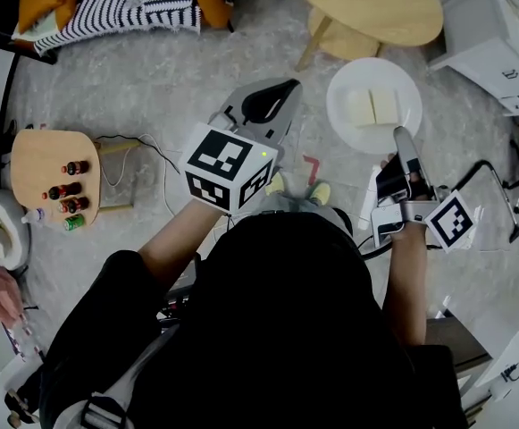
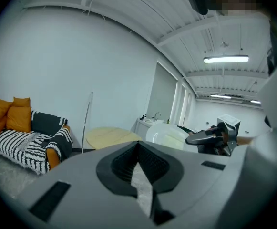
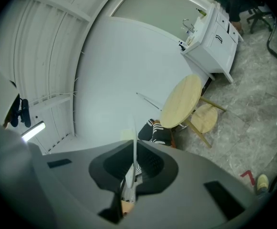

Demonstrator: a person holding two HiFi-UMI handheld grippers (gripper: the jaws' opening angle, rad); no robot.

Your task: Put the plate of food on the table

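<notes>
Plate looked stiff, slick and breakable with loose food on top; right gripper pinched its lower rim mid-frame, left gripper pressed together, empty.

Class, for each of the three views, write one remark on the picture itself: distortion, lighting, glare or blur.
Head view: wide-angle bend, even soft light, the white plate nearly washes out the pale food on it. Left gripper view: black corners around a round image, the ceiling lamp glares. Right gripper view: strong fisheye, room tilted, round table skewed.
</notes>
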